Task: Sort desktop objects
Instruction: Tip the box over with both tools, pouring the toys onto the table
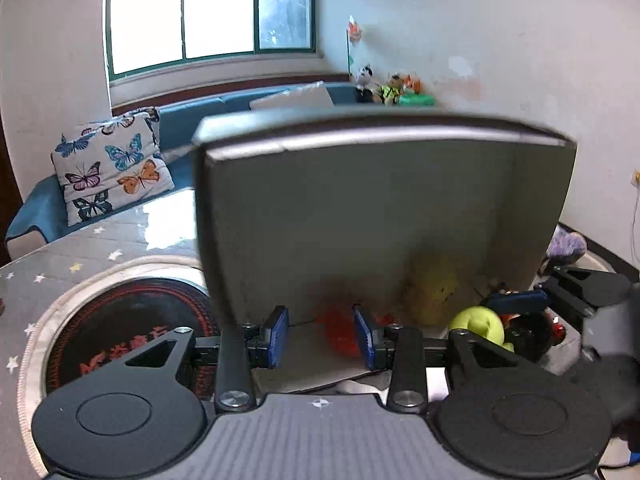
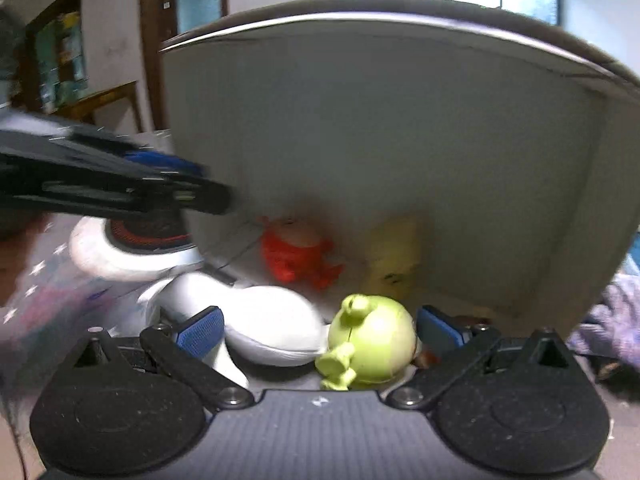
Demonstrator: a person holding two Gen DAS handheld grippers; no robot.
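Grey box (image 1: pixel 360 208) fills both views, tipped on its side so the open mouth faces the cameras; inner wall blurred. It sits on a grey star-print table cover (image 1: pixel 100 248), beside a round black-and-red plate (image 1: pixel 132 328) with a white rim.

Left gripper (image 1: pixel 320 336): blue pads apart, nothing between them, held at the box mouth just in front of the red toy (image 1: pixel 340 332).

Right gripper (image 2: pixel 316 332): blue pads set wide, the green round toy (image 2: pixel 372 340) and a white rounded object (image 2: pixel 272 328) lying between them; no pad seen pressing on either, so it reads as open. In the left view the green toy shows at the box's right front corner, just beside the right gripper's pad.

Inside the box: red toy toward the left of the floor, yellow toy (image 2: pixel 394 256) to its right, near the back wall, both blurred.

Purple fluffy thing (image 2: pixel 616 316) lies outside the box, to the right
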